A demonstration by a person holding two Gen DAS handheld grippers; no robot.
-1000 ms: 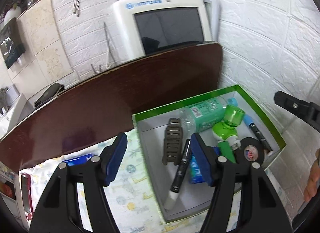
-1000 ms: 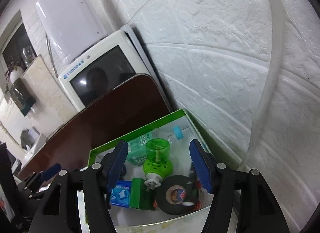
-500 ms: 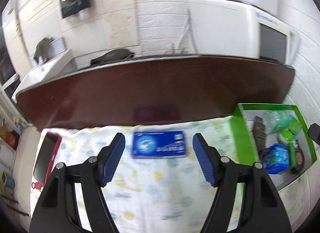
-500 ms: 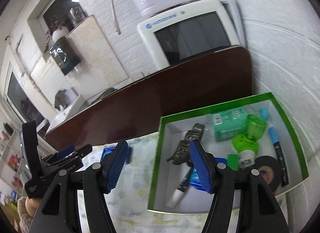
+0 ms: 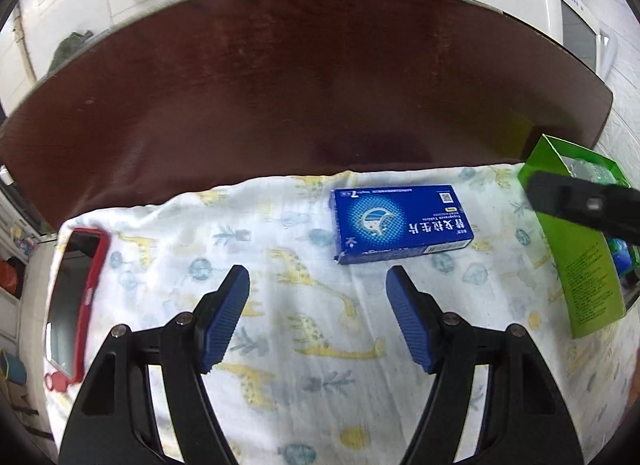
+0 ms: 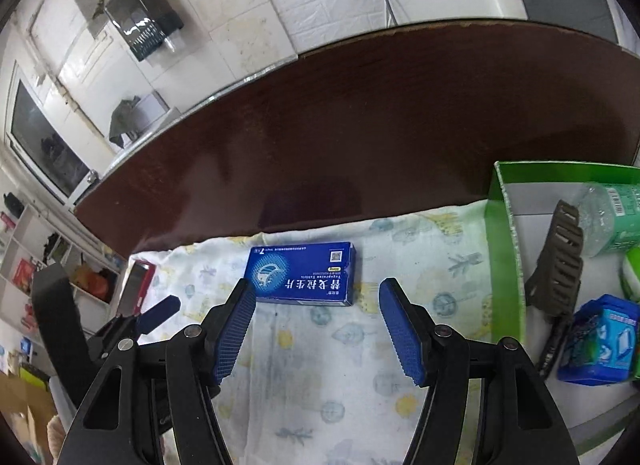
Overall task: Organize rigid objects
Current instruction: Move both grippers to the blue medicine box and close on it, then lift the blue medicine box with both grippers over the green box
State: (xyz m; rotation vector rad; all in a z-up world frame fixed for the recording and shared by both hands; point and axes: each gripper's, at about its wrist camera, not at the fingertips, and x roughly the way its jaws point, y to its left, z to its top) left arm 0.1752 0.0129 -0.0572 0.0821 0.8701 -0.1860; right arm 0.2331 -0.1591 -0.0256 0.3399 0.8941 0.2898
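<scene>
— Two grippers over the patterned cloth [image 5: 280, 305], right? What lies farthest left?

— A red-cased phone [image 5: 74, 297], flat at the cloth's left edge, part of it hanging past the edge. From the right wrist view only a sliver of it shows behind the other tool.

— And the left gripper [image 5: 318, 315]?

— Its blue pads stand well apart, and the jaws have just been opening a little further. Nothing is between them; only giraffe-print cloth shows in the gap.

— Where is the blue box [image 5: 400, 223]?

— Lying flat on the cloth, beyond the left gripper and slightly to the right of its gap, not touched. Behind it the cloth ends and the dark brown surface [image 5: 300, 85] runs bare to the wall.

— The right gripper [image 6: 318, 329]?

— Also wide apart and empty. In its own view the blue box sits just past the left pad's tip, clear of both pads.

— Then further right?

— A green tray [image 6: 504, 265] on the cloth's right end. Inside, from its left wall: a dark hair claw [image 6: 560, 261], a clear bottle with a green label [image 6: 612, 221] behind it, and a small blue packet [image 6: 600, 341] in front. A dark marker lies under the claw, mostly hidden.
</scene>
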